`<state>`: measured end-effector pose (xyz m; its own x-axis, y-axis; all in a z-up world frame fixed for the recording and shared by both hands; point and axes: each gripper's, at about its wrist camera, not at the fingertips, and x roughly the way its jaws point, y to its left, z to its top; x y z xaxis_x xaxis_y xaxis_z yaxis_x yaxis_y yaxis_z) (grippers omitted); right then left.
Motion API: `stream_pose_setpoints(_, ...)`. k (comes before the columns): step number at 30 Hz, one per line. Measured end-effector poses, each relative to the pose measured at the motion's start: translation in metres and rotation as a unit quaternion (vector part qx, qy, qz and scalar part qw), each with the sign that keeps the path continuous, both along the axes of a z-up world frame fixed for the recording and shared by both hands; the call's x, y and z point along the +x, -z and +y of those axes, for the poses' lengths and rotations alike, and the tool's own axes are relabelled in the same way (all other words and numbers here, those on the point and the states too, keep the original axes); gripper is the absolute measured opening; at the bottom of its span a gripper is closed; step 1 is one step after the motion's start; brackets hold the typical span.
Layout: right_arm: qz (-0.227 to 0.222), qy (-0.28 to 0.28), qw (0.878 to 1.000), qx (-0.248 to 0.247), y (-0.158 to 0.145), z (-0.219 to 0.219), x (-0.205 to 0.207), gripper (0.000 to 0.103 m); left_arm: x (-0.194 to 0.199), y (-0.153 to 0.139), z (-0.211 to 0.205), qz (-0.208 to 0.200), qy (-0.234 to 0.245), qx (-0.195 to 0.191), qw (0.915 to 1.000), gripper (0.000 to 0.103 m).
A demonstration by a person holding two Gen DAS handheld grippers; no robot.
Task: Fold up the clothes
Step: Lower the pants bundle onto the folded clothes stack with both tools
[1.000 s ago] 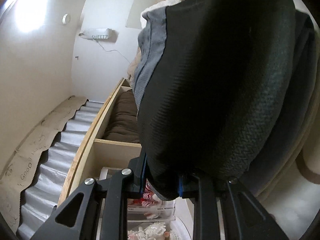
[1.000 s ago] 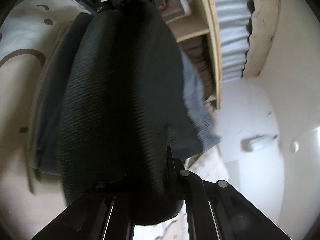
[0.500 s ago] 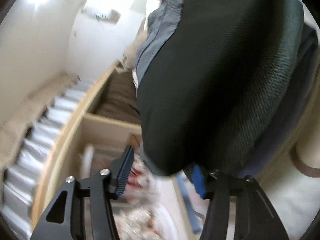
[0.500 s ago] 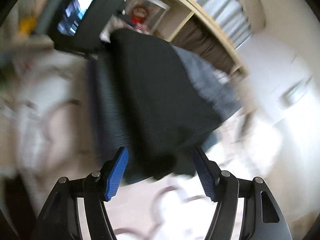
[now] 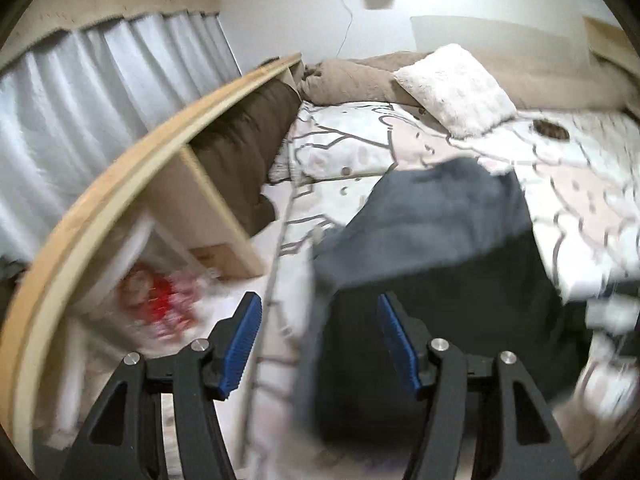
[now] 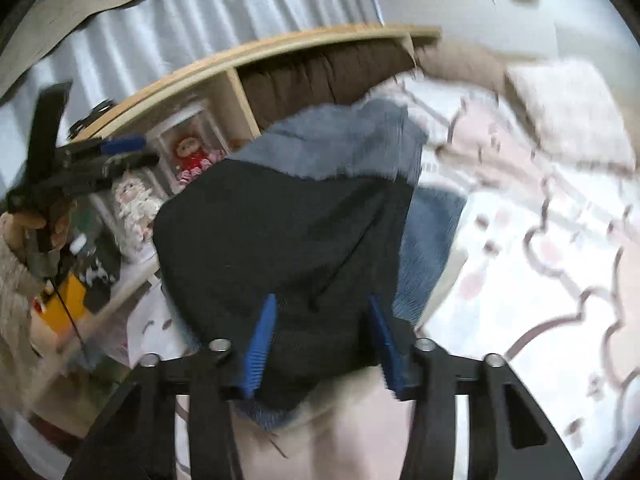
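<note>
Letting go, by the look of it: left gripper (image 5: 320, 344) has its blue pads apart with jaws opening, and nothing pinched between them. In its own view the dark garment (image 5: 432, 264) sits just past the tips and under the right-hand finger, but no pad presses on it. My read is that it is clearing the cloth so the fold can lie undisturbed.

Right gripper (image 6: 322, 344) is at a medium gap with jaws closing. The garment's near black edge lies between the pads; blur stops me saying whether either pad actually bears on it, and I see no fabric bunching there, so I count it as not gripped. Probably coming back in to tidy or re-take that edge.

From the right wrist view the left gripper (image 6: 120, 152) hangs off to the side, up near the wooden shelf (image 6: 248, 56), well apart from the garment, held by a hand (image 6: 38, 224) with a fuzzy sleeve.

Garment: lies on the patterned bedspread (image 5: 352, 136), near the bed's shelf-side edge. Black ribbed knit on top, grey-blue layer showing beyond it at the far end and along one side, so it is at least doubled over. Outline is roughly a rounded rectangle, top surface smooth, near corner slightly lumpy. A fluffy white cushion (image 5: 456, 88) lies farther up the bed, clear of it.
</note>
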<state>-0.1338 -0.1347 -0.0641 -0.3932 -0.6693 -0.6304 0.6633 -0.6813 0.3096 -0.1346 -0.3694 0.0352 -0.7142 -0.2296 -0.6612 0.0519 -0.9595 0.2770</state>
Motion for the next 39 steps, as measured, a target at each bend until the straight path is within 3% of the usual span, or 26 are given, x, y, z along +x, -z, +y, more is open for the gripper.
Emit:
stream_pose_setpoints(2, -0.027, 0.0, 1.0, 0.0, 0.018, -0.01, 0.0, 0.032, -0.02, 0.013, 0.013, -0.011, -0.013, 0.012, 0.9998, 0.06)
stream_pose_setpoints(7, -0.008, -0.004, 0.999, 0.034, 0.038, -0.028, 0.028, 0.032, -0.077, 0.05, 0.028, -0.051, -0.047, 0.052, 0.9962, 0.06)
stream_pose_setpoints(13, -0.02, -0.014, 0.999, 0.029, 0.043, -0.02, 0.03, 0.032, -0.097, 0.073, 0.029, -0.054, -0.055, 0.06, 0.9952, 0.069)
stream_pose_setpoints(17, -0.037, -0.025, 0.999, 0.014, 0.024, -0.004, 0.018, 0.032, -0.078, 0.053, 0.023, -0.031, -0.04, 0.074, 0.9959, 0.069)
stream_pose_setpoints(20, 0.009, 0.014, 0.999, -0.039, -0.013, 0.024, -0.001, 0.032, -0.045, 0.031, 0.022, -0.009, -0.03, 0.061, 0.9977, 0.069)
stream_pose_setpoints(25, 0.058, 0.022, 0.997, -0.038, -0.057, 0.012, -0.052, 0.032, 0.016, 0.031, 0.021, -0.011, -0.027, 0.035, 0.999, 0.069)
stream_pose_setpoints(30, 0.036, 0.022, 0.999, 0.026, -0.035, -0.035, -0.107, 0.032, 0.048, 0.079, 0.01, -0.073, -0.036, 0.043, 0.9957, 0.069)
stream_pose_setpoints(34, -0.03, 0.05, 0.996, 0.063, -0.004, -0.045, -0.125, 0.032, 0.052, 0.086, 0.004, -0.068, -0.034, 0.058, 0.9955, 0.069)
stream_pose_setpoints(39, 0.039, 0.043, 0.998, 0.025, -0.035, -0.011, -0.067, 0.032, 0.056, 0.076, 0.001, -0.049, -0.035, 0.064, 0.9962, 0.069)
